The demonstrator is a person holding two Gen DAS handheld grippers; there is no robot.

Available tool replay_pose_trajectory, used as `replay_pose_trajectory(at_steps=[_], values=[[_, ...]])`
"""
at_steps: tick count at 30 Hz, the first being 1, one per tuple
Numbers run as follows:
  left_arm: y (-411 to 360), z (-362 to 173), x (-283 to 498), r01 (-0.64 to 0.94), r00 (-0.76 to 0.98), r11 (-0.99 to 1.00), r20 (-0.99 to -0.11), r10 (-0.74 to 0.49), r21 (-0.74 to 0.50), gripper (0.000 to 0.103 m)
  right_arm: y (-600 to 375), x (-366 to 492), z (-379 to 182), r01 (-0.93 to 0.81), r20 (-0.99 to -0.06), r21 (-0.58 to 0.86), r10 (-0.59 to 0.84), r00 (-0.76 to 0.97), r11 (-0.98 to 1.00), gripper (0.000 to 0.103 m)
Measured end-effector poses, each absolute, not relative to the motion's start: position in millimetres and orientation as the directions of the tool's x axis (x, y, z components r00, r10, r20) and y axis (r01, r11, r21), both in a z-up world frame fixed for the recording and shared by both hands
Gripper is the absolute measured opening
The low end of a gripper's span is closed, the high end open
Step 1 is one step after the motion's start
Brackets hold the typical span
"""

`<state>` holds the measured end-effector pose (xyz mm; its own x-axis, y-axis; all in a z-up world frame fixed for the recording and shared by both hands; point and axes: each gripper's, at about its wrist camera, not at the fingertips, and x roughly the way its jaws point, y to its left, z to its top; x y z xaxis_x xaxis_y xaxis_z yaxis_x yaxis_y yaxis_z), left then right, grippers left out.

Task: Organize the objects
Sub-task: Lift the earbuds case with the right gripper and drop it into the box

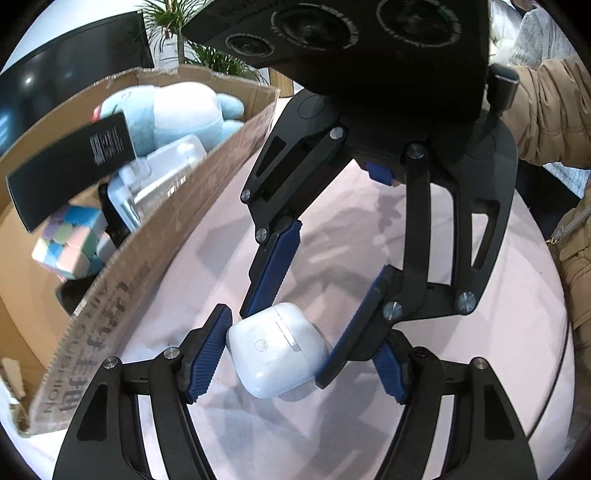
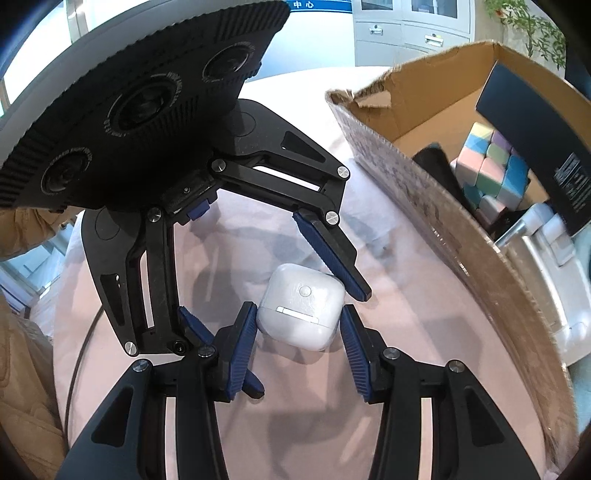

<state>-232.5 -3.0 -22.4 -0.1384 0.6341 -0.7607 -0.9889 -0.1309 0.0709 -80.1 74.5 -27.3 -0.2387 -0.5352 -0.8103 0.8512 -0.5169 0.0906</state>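
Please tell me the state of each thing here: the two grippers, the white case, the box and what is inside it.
Left gripper: open, fingers around the earbud case.
Right gripper: open, also flanking the case.
Earbud case: lid shut, lying on the pink cloth.
Cardboard box: open on top.
Pastel cube, black carton, plush toy: inside the box.

A potted palm (image 1: 173, 33) is standing behind a dark monitor (image 1: 55, 77); grey metal cabinets (image 2: 410, 29) are lining the far wall

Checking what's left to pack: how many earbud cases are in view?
1. The earbud case lies on the pink tablecloth beside the box, between both grippers' open fingers. Others may be hidden inside the box.
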Motion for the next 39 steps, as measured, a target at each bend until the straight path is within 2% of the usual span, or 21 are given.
replay_pose_trajectory(at_steps=[8, 10, 13, 18, 22, 29, 34, 39], values=[[22, 39, -238, -0.979, -0.2, -0.111, -0.725, 0.659, 0.169, 0.07, 98, -63, 31, 0.846, -0.787, 0.009, -0.526, -0.323, -0.533, 0.044], [4, 51, -153, -0.975, -0.214, -0.104, -0.712, 0.669, 0.195, 0.07, 104, -59, 47, 0.839, -0.777, -0.012, -0.523, -0.351, -0.544, 0.044], [19, 77, -140, -0.967, -0.232, -0.087, -0.694, 0.682, 0.238, 0.07, 115, -75, 77, 0.82, -0.761, -0.057, -0.506, -0.405, -0.57, 0.044], [54, 95, -162, -0.962, -0.233, -0.062, -0.679, 0.696, 0.267, 0.071, 159, -72, 141, 0.783, -0.741, -0.099, -0.48, -0.47, -0.615, 0.044], [101, 102, -195, -0.957, -0.241, -0.051, -0.688, 0.684, 0.284, 0.071, 183, -110, 158, 0.76, -0.734, -0.107, -0.464, -0.496, -0.641, 0.043], [124, 92, -250, -0.956, -0.28, -0.111, -0.733, 0.619, 0.271, 0.073, 205, -208, 127, 0.746, -0.739, -0.094, -0.456, -0.496, -0.659, 0.041], [119, 71, -252, -0.949, -0.308, -0.125, -0.765, 0.565, 0.29, 0.074, 204, -222, 105, 0.759, -0.747, -0.104, -0.453, -0.486, -0.642, 0.042], [113, 64, -253, -0.939, -0.342, -0.16, -0.764, 0.547, 0.306, 0.081, 203, -227, 95, 0.74, -0.74, -0.126, -0.434, -0.514, -0.661, 0.052]])
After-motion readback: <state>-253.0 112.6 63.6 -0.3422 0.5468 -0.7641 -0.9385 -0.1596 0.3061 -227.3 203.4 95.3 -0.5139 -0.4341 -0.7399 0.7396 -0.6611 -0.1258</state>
